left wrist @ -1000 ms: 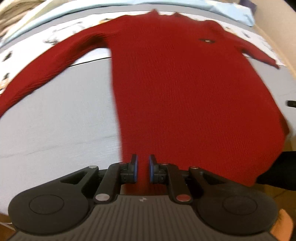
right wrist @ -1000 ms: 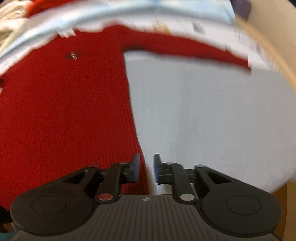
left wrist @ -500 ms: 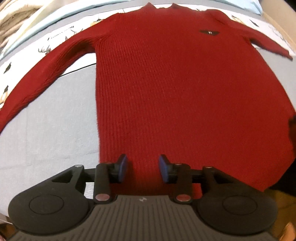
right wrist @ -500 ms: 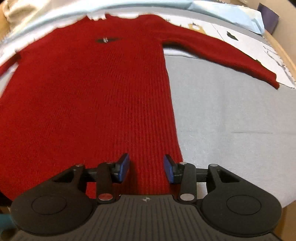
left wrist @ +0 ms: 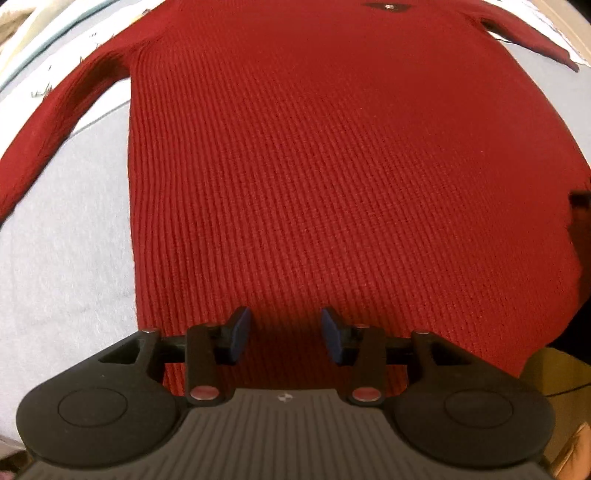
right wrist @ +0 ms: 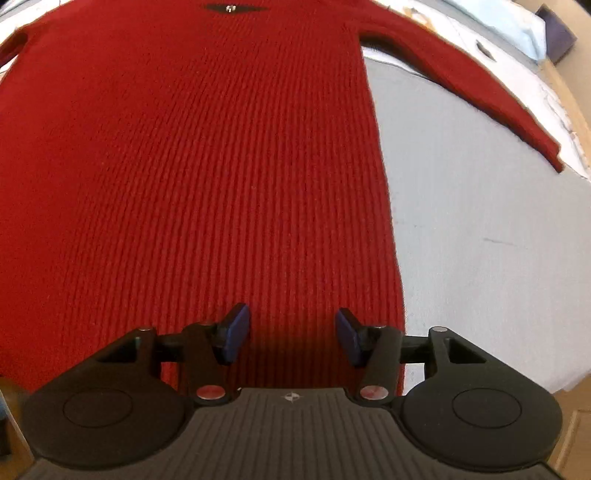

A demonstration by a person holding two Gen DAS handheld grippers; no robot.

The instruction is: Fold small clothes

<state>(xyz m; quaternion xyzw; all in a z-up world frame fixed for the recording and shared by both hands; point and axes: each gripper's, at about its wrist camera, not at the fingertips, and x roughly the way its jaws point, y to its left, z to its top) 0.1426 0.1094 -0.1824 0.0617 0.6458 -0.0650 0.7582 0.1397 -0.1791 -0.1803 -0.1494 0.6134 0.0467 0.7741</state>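
Observation:
A red ribbed knit sweater (left wrist: 332,166) lies flat, front up, on a grey padded surface (left wrist: 62,258), sleeves spread out to both sides. A small dark badge (right wrist: 231,8) sits on its chest. My left gripper (left wrist: 284,328) hovers close over the hem near the sweater's left edge. Its jaws are opening, and nothing is pinched between the blue pads. My right gripper (right wrist: 291,328) hovers over the hem near the right edge (right wrist: 391,221), also opening, with only flat knit under the gap. The hem itself is hidden behind both gripper bodies.
Grey surface (right wrist: 480,240) extends right of the sweater. Printed white fabric (right wrist: 546,99) and a light blue sheet (right wrist: 517,37) lie beyond the right sleeve (right wrist: 480,85). A dark shape (left wrist: 580,236) enters at the left view's right edge. Wooden floor (left wrist: 546,373) shows past the near edge.
Both grippers went from nearly shut to open and came down closer over the sweater's lower part, which now fills much more of each view. The sweater itself stayed flat.

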